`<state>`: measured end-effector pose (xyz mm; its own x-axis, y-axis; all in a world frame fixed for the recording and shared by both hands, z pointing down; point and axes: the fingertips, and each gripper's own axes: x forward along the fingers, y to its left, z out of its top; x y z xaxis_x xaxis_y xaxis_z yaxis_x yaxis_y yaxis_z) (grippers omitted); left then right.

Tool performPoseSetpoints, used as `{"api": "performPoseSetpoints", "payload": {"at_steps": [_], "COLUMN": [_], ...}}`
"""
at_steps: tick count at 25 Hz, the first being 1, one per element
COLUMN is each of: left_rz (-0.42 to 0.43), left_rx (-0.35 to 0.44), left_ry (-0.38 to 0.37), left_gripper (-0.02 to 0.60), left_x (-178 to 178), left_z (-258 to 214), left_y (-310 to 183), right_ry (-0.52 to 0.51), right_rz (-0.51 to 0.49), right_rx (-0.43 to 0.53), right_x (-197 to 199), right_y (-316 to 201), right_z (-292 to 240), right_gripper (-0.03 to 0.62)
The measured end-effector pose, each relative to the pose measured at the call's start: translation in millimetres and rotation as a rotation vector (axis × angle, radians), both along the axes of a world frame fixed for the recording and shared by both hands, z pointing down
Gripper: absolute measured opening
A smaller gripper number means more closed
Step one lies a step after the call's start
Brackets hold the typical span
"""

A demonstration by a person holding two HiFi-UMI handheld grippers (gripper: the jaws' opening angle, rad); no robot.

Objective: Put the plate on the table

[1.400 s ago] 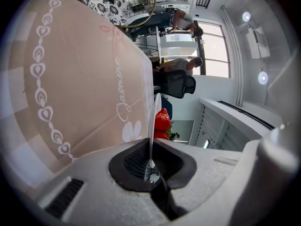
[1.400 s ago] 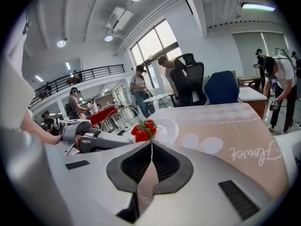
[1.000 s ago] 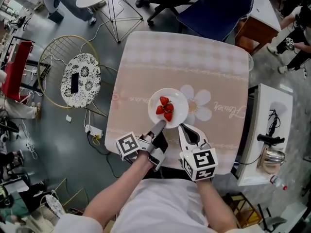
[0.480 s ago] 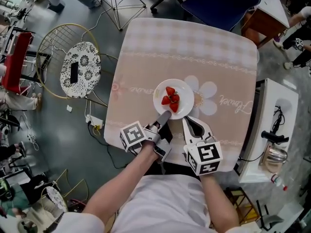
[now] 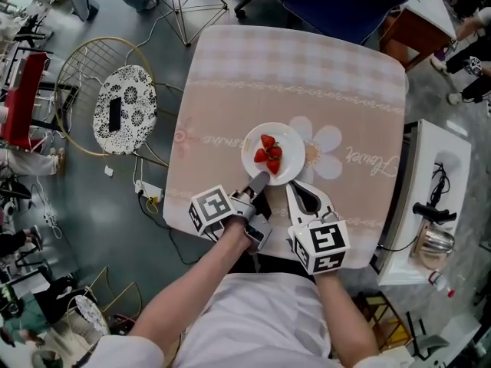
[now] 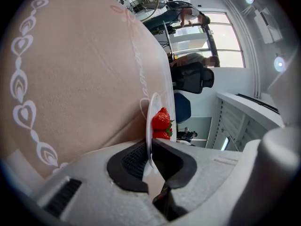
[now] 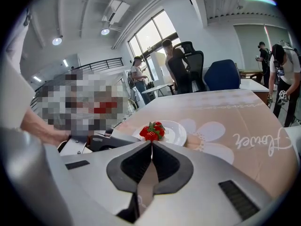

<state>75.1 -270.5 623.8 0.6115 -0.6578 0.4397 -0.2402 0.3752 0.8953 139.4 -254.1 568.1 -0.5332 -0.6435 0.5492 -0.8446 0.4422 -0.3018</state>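
Fingers (image 5: pixel 255 187) of the left gripper (image 5: pixel 261 178) pressed shut on the near rim of the white plate (image 5: pixel 290 141), in the head view. Plate level, on or just over the pink cloth (image 5: pixel 230 113) of the bench (image 5: pixel 307 75), contact not clear from above; toward the near edge, a white flower print (image 5: pixel 328 149) just right of it. Strawberries (image 5: pixel 268 154) at its middle. Just near and right of the plate, apart from it, the right gripper (image 5: pixel 294 185).

Left gripper view: thin plate rim edge-on between the two dark pads (image 6: pixel 129 161), both pressing on it, strawberries just beyond.

Right gripper view: fingers (image 7: pixel 134 166) together with nothing between; plate and berries ahead, lying on the cloth by the look of it.
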Motion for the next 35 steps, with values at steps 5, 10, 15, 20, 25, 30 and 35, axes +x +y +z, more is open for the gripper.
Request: {"api": "performPoseSetpoints", "payload": {"at_steps": [5,10,15,20,25,30,35], "left_rz": [0.03,0.091,0.17,0.277,0.336,0.339,0.333], "left_rx": [-0.017,-0.027,-0.031,0.007,0.022,0.039,0.062], "left_ry": [-0.067,-0.164,-0.277,-0.451,-0.533,-0.55,-0.568], "left_gripper": [0.052,0.097,0.129,0.138,0.14,0.14,0.14], "left_x": [-0.8,-3.8,-8.1,-14.8,-21.3,-25.5,-35.4], "left_z": [1.7,3.7,2.8,3.4,4.5,0.5,-10.1], "left_y": [-0.9,-1.6,1.0,0.6,5.0,6.3,11.7], "right_ry": [0.0,0.003,0.001,0.003,0.004,0.003,-0.005], "right_rz": [0.0,-0.004,-0.002,-0.01,-0.017,-0.022,-0.026], "right_rx": [-0.006,-0.007,-0.005,-0.005,0.001,0.003,0.013], "right_x": [0.3,0.9,-0.2,-1.9,-3.8,-5.3,-10.1], "right_y": [-0.5,-3.4,-5.4,-5.4,-4.6,-1.8,-0.5], "right_z": [1.9,2.3,1.0,1.9,0.2,-0.5,-6.1], "right_gripper": [0.005,0.005,0.005,0.005,0.005,0.005,0.005]}}
